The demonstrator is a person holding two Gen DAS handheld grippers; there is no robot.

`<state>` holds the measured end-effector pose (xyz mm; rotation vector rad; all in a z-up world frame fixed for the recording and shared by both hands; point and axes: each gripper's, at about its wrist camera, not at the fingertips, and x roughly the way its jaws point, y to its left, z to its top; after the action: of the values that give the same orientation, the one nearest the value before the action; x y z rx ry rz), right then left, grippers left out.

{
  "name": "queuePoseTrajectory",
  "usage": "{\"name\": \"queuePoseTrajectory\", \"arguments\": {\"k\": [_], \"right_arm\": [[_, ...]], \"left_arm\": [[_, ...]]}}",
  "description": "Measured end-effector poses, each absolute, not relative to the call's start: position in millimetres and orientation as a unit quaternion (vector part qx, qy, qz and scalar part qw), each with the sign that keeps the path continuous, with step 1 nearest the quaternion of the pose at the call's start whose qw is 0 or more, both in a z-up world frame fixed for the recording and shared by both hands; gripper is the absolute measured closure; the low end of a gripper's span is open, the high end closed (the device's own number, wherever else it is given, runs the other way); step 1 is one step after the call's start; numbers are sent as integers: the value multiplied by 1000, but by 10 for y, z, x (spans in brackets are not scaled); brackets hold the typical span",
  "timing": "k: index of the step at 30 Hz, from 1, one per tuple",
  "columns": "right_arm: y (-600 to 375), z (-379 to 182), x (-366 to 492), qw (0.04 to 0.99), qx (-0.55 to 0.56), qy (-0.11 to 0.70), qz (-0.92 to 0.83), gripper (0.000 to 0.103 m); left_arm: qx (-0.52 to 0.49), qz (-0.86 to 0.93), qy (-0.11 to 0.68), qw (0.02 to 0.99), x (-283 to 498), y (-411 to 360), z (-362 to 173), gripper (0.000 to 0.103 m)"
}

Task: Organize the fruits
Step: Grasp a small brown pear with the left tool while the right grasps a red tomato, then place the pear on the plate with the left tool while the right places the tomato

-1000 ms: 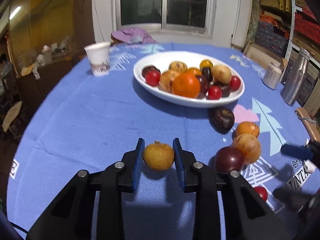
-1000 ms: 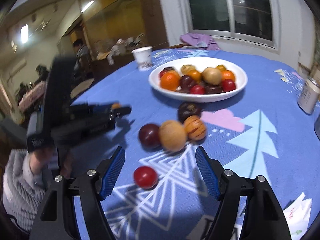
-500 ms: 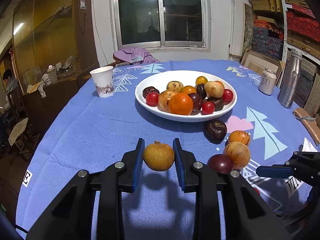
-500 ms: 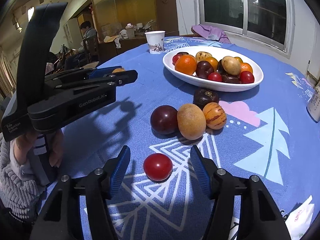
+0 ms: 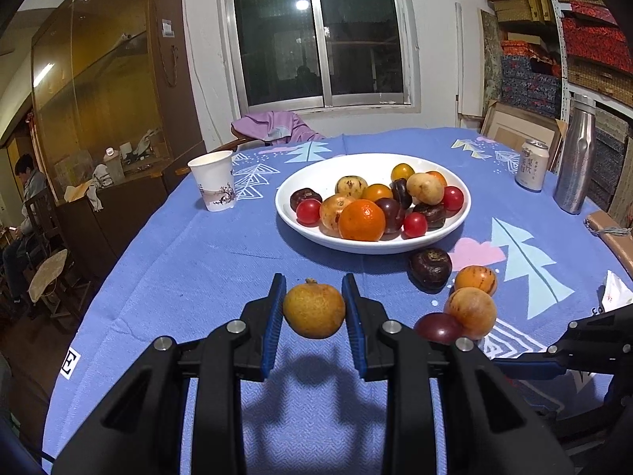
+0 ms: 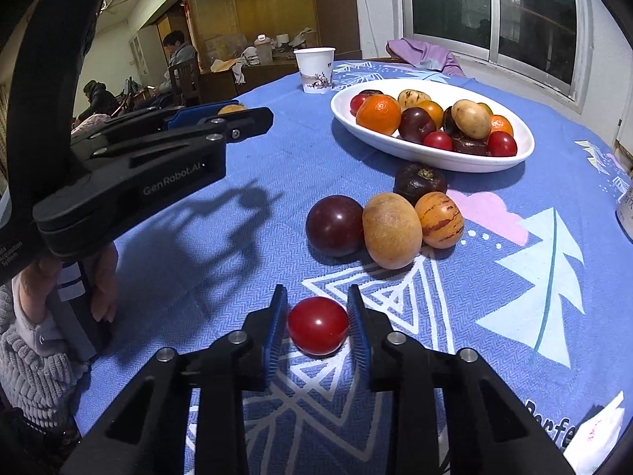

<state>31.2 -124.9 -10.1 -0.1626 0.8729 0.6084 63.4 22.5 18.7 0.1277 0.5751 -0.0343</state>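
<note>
My left gripper [image 5: 313,304] is shut on a yellow-brown round fruit [image 5: 314,312] and holds it just above the blue tablecloth, short of the white bowl [image 5: 285,213] that is full of mixed fruit. My right gripper [image 6: 316,308] points down at the cloth. Its jaws are closing, and the blue pads touch both sides of a red tomato [image 6: 317,326] that rests on the cloth. Beyond the tomato lie a dark plum [image 6: 334,225], a tan fruit [image 6: 391,235], a striped orange fruit [image 6: 439,219] and a dark brown fruit [image 6: 420,184].
A paper cup [image 5: 213,180] stands left of the bowl. A drink can [image 5: 532,166] and a steel bottle [image 5: 575,174] stand at the far right. White paper [image 5: 615,297] lies at the right edge. Seated people [image 6: 178,51] are behind, beyond the table's left edge.
The right gripper's jaws have drawn in from wide apart to the sides of the red tomato. The left gripper has risen a little and tilted up with its fruit.
</note>
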Motion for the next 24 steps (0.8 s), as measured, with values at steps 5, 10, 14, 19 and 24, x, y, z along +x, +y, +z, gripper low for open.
{"name": "queuePoseTrajectory", "arguments": {"k": [5, 10, 14, 19, 24], "right_arm": [[-1276, -72, 313, 860, -70, 409, 298, 73], [-1536, 52, 368, 887, -30, 381, 260, 73], [-1894, 132, 446, 907, 25, 366, 210, 73], [-2329, 409, 562, 915, 68, 353, 183, 73], [-2432, 1016, 907, 935, 74, 305, 167, 73]], "left_arm": [[31, -28, 307, 951, 729, 337, 140, 75], [-8, -18, 326, 945, 825, 510, 66, 75], [-14, -14, 341, 940, 868, 526, 37, 75], [23, -22, 334, 942, 817, 373, 333, 75], [38, -23, 295, 954, 1110, 186, 918, 75]]}}
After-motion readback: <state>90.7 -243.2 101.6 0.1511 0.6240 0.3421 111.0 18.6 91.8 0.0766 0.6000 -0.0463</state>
